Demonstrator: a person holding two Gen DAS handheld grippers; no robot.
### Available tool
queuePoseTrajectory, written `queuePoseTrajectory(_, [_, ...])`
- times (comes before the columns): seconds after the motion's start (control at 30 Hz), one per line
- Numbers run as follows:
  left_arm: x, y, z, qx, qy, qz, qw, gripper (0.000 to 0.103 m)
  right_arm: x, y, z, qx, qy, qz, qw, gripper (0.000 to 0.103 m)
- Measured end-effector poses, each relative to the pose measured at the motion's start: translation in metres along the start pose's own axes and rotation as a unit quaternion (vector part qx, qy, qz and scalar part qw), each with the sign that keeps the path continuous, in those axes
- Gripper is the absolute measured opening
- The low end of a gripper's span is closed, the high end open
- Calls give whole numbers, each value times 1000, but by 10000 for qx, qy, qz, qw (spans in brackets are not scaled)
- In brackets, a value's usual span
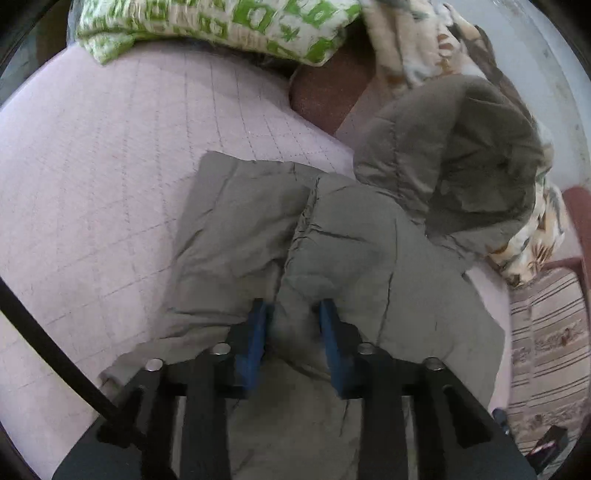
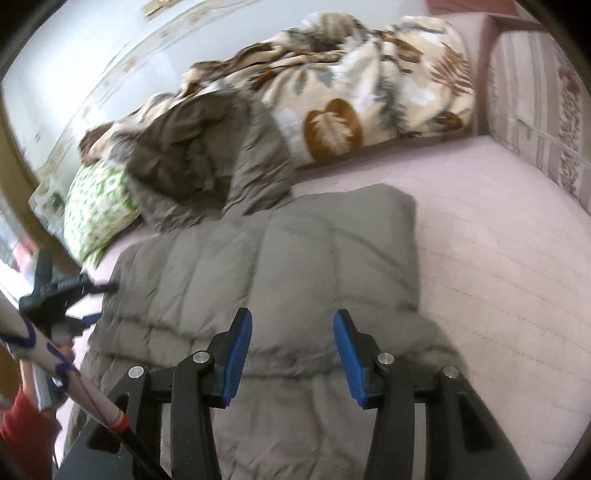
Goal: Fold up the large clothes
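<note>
A grey-brown puffer jacket [image 1: 351, 251] lies on the pink quilted bed cover [image 1: 92, 166], with its hood [image 1: 480, 155] bunched at the far right. My left gripper [image 1: 293, 310] points down at the jacket's near part, and its blue pads [image 1: 255, 339] pinch a raised fold of the fabric. In the right wrist view the jacket [image 2: 280, 258] lies flat with its quilted panels showing, the hood [image 2: 192, 155] crumpled behind it. My right gripper [image 2: 292, 321] hangs over the jacket's near edge with its jaws open and nothing between them.
A green and white pillow [image 1: 221, 26] lies at the head of the bed. A leaf-patterned blanket [image 2: 369, 92] is heaped along the wall behind the hood. A striped cushion [image 2: 535, 110] borders the bed's right side. A person's red sleeve [image 2: 22, 424] shows at lower left.
</note>
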State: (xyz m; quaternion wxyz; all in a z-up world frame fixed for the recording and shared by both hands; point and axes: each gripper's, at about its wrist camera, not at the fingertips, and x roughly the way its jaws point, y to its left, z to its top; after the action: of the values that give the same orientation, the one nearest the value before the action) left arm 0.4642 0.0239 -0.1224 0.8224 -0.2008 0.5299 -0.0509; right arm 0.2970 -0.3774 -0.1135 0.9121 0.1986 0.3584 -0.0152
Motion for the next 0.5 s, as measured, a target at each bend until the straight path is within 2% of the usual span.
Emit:
queuePoseTrajectory(0.1, [-23, -8, -16, 349, -53, 47, 9994, 16, 1, -8, 5, 177, -35, -19, 9998, 50])
queuePoseTrajectory(0.23, [-42, 4, -36, 435, -46, 42, 9990, 16, 3, -10, 6, 324, 10, 57, 9995, 50])
queuePoseTrajectory(0.37, [-37, 18, -49, 381, 43, 200, 9991, 16, 11, -5, 4, 256, 112, 63, 9996, 51])
queuePoseTrajectory(0.5, [-22, 23, -48, 218, 74, 351, 9991, 18, 31, -5, -2, 178, 313, -139, 9993, 52])
